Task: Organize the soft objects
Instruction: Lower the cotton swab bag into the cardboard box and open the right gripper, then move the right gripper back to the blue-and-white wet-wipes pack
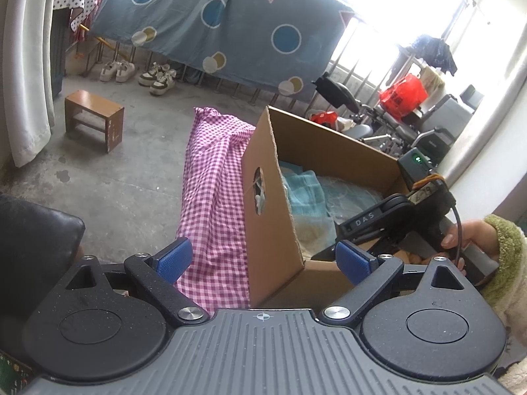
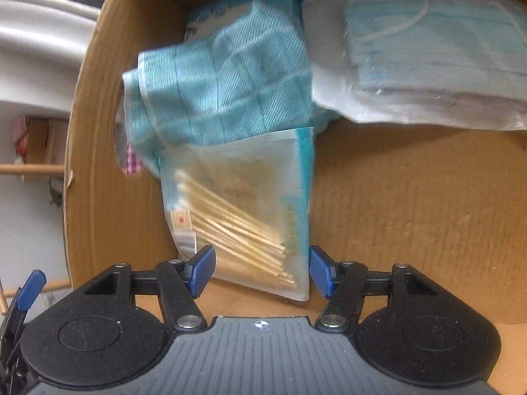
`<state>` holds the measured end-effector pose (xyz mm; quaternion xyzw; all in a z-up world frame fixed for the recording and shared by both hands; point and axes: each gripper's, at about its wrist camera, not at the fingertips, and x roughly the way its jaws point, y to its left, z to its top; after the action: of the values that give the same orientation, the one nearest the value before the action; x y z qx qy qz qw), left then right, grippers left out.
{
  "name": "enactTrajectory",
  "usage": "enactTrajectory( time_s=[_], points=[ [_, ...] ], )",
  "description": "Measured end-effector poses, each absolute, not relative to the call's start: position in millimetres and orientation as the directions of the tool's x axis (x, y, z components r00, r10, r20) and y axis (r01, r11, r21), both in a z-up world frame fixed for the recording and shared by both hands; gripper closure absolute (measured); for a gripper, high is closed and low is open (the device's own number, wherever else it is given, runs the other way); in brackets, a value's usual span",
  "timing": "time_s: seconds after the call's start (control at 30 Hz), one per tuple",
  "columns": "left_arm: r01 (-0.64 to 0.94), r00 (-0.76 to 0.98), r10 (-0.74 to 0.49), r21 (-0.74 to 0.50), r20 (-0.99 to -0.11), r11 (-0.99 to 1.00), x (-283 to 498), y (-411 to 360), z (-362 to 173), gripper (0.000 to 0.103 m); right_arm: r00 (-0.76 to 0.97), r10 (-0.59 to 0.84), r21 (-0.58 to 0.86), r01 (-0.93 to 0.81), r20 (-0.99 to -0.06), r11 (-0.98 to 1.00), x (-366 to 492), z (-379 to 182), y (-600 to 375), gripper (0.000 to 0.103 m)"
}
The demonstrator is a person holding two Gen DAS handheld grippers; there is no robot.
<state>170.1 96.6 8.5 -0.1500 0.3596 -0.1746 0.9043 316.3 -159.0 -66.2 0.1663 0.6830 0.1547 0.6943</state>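
Inside the cardboard box (image 2: 395, 214), the right gripper (image 2: 262, 270), lettered "DAS", straddles a cotton-swab packet (image 2: 243, 204) unclamped; the left gripper (image 1: 263, 260) gapes wide, empty.

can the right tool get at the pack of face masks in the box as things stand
Probably yes: the right tool is already inside the cardboard box, open, and the pack of face masks lies on top ahead, nothing covering it.

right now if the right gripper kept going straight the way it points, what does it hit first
Probably the cotton swab packet, lying between the open right gripper pads on the cardboard box floor; depth is unclear.
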Motion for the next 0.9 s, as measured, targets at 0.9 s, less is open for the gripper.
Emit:
enactTrajectory(
  time_s=[0.9],
  points=[
    [0.265,0.571,-0.453,-0.368,-0.685,0.891,120.4,72.7,-10.6,0.005,0.511,0.633,0.636,-0.2,-0.582,0.746,130.9,28.6,-235.4,0.028]
  ],
)
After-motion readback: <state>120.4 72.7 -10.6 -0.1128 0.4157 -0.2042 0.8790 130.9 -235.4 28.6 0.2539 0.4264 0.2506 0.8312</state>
